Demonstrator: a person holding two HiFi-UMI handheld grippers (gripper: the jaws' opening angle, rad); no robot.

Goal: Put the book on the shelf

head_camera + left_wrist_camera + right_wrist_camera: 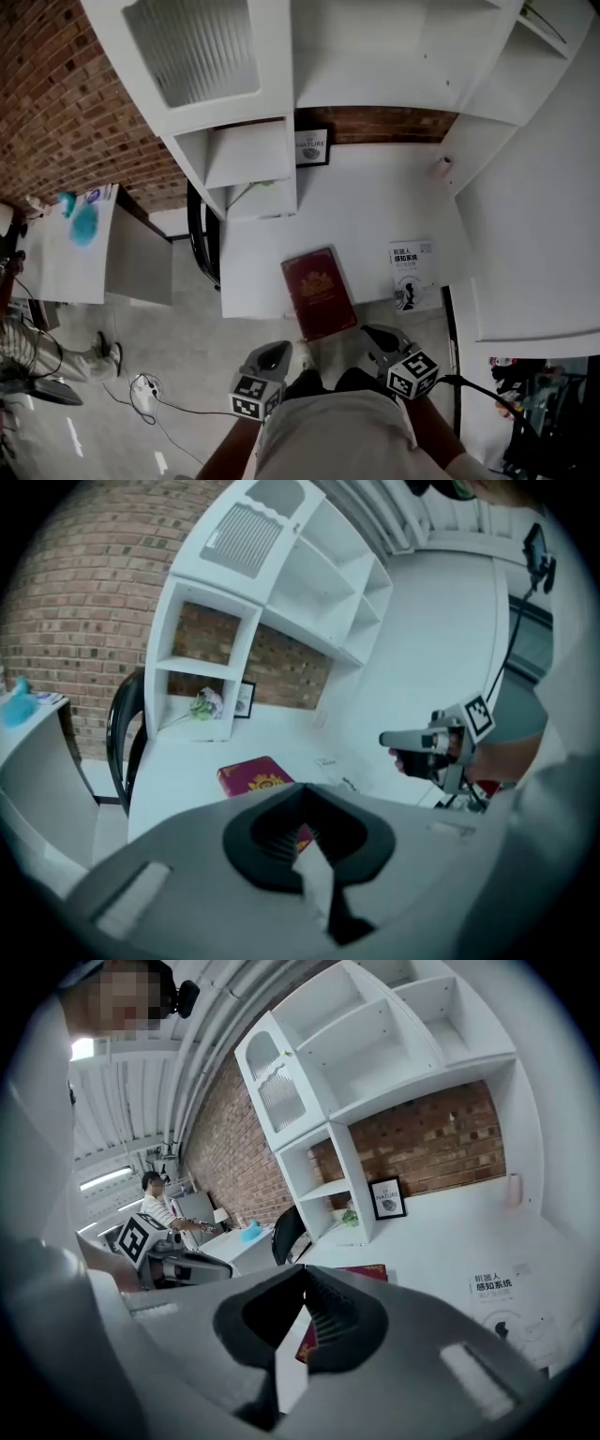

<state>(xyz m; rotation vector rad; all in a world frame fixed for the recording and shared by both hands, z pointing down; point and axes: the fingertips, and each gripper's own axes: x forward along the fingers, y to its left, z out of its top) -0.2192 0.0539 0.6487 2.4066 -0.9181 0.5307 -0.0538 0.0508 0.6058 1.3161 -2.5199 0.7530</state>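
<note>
– So, where does our dark red hardcover book with the gold crest (319,292) lie?
– Flat on the white surface (394,187), at its near edge. Its near end seems to hang a little past that edge. The white shelf unit (248,155) stands at the far side, well apart from it.
– And our jaws?
– Both pairs are closed on nothing. We hold the left gripper (274,351) and the right gripper (373,334) just short of the surface. The book sits ahead of them, between the two.
– Which way does it run?
– Its long axis points away from us toward the shelves, slightly slanted, so its long sides face left and right.
– Which of our hands is nearer?
– The right, we judge, by a little: it is just beside the book's near right corner. We must open the jaws before either can take hold, and the overhanging end looks to us the easiest place to bite.
</note>
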